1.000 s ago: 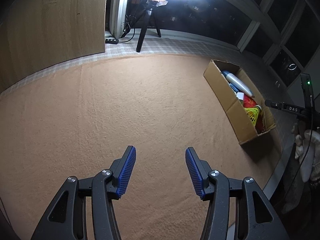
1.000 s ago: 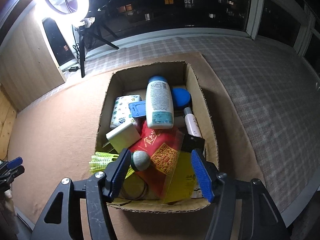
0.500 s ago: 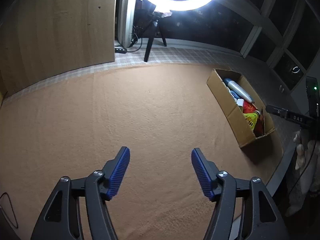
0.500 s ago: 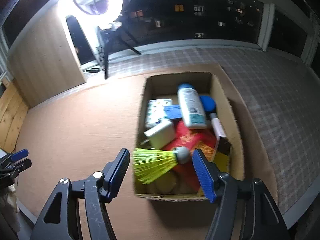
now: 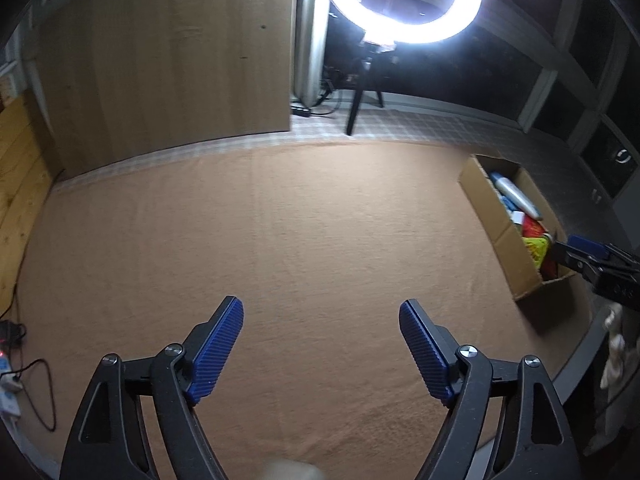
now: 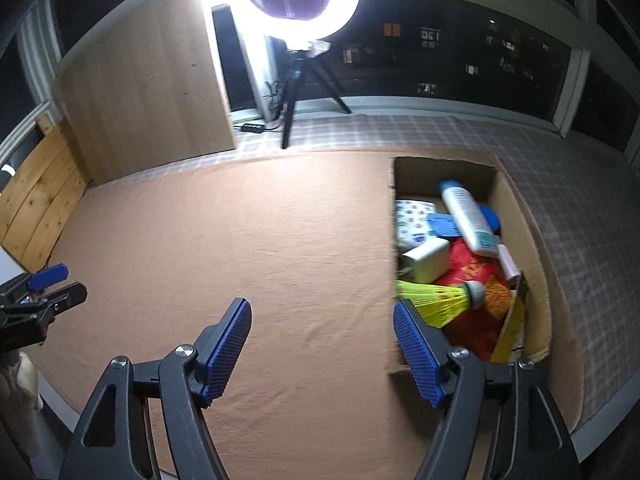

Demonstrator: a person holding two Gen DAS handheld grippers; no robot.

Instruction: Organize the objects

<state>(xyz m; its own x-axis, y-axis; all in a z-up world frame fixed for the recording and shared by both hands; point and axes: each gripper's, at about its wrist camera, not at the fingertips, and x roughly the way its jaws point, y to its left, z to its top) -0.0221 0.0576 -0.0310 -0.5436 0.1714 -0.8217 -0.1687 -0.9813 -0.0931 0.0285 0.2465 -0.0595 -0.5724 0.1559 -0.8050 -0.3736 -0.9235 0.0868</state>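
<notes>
The cardboard box (image 6: pixel 520 216) sits at the right edge of the tan mat (image 6: pixel 280 232), toward its far corner, and everything the task concerns appears to be inside it. A white lotion bottle (image 6: pixel 466 216) lies slanted across the top of the pile. Beside it are a blue lid (image 6: pixel 442 225), a patterned tissue pack (image 6: pixel 412 220) and a white charger block (image 6: pixel 426 258). A yellow shuttlecock (image 6: pixel 444 298) rests on red packaging (image 6: pixel 476 272) at the near end, its cork tip pointing toward the right wall. The rest of the mat is bare, so the tidying looks finished, or nearly so.

The right gripper (image 6: pixel 322 344) hangs above bare mat just left of the box's near corner, fingers spread wide with nothing between them. A second ago it stood directly over the box with the shuttlecock's cork between its pads; now the shuttlecock lies loose in the box, and the jaws have just been opening. The left gripper (image 5: pixel 322 346) is likewise empty over open mat, well apart from the box, and its jaws have also just been opening (noticeably wider than a second ago). Its view now takes in more of the wooden panel (image 5: pixel 160 60) and ring light (image 5: pixel 408 0), which reads as pulling back and up.
</notes>
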